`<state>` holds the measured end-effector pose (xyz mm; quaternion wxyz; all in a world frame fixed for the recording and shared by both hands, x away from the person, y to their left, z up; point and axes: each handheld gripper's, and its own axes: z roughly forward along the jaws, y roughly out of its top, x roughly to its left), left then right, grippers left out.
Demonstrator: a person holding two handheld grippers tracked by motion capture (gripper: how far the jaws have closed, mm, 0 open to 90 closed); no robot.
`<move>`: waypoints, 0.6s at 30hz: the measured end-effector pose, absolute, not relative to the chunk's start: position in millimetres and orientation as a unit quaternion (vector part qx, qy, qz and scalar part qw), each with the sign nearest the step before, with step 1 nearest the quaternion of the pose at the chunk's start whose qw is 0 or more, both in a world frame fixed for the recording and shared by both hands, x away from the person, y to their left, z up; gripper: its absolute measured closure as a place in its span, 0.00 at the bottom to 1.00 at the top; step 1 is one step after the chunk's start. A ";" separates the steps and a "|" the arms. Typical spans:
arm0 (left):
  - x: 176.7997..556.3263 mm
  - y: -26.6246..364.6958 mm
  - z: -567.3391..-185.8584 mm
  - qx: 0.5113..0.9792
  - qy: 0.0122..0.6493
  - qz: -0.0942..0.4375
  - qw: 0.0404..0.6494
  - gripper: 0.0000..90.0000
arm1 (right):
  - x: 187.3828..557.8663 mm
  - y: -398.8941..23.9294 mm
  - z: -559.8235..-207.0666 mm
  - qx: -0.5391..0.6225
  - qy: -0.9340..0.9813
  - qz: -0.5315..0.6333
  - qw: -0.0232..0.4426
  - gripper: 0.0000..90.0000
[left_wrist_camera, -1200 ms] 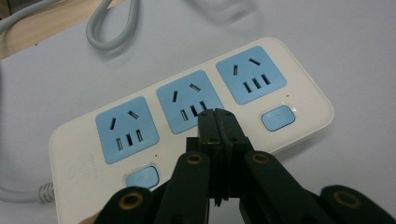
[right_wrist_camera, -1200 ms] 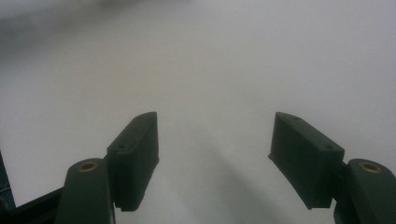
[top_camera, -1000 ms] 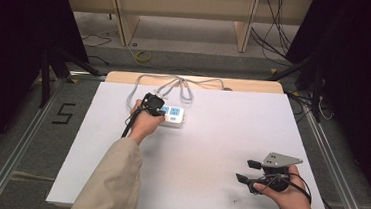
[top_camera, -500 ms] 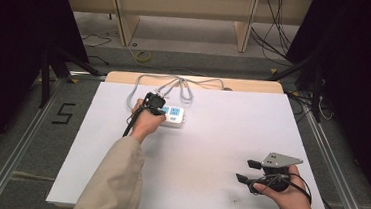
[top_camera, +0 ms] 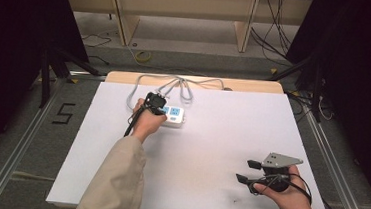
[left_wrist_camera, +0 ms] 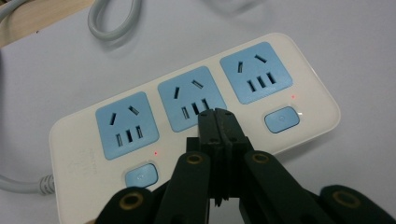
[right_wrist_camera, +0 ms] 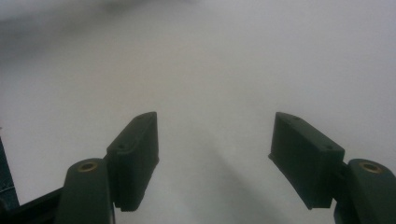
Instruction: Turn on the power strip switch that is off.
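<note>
A white power strip (top_camera: 176, 117) (left_wrist_camera: 312, 88) with three blue sockets lies at the back left of the white table top. Small red lights glow beside its two visible blue buttons (left_wrist_camera: 281, 119). My left gripper (top_camera: 162, 109) (left_wrist_camera: 217, 114) is shut with nothing between its jaws. Its tip hovers over or rests on the lower edge of the middle socket (left_wrist_camera: 191, 95); I cannot tell whether it touches. The strip between the two buttons is hidden beneath the jaws. My right gripper (top_camera: 247, 171) (right_wrist_camera: 215, 119) stands open and empty above bare table at the front right.
The strip's grey cable (top_camera: 178, 81) (left_wrist_camera: 114, 23) loops over a wooden board (top_camera: 255, 86) at the table's far edge. The white table top (top_camera: 221, 132) spreads between the two hands. Beyond it are shelf legs and floor cables; a "5" mark (top_camera: 64, 114) is on the left floor.
</note>
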<state>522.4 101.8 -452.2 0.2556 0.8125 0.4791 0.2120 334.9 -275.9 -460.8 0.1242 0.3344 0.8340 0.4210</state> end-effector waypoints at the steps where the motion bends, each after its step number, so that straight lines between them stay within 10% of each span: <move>1: 522.5 101.6 -452.4 0.811 0.481 0.212 0.257 1.00 | 334.8 -275.9 -460.7 0.335 0.834 0.421 0.124 0.36; 18: 525.6 99.5 -450.4 0.812 0.489 0.203 0.246 1.00 | 334.5 -275.1 -460.7 0.333 0.835 0.421 0.122 0.36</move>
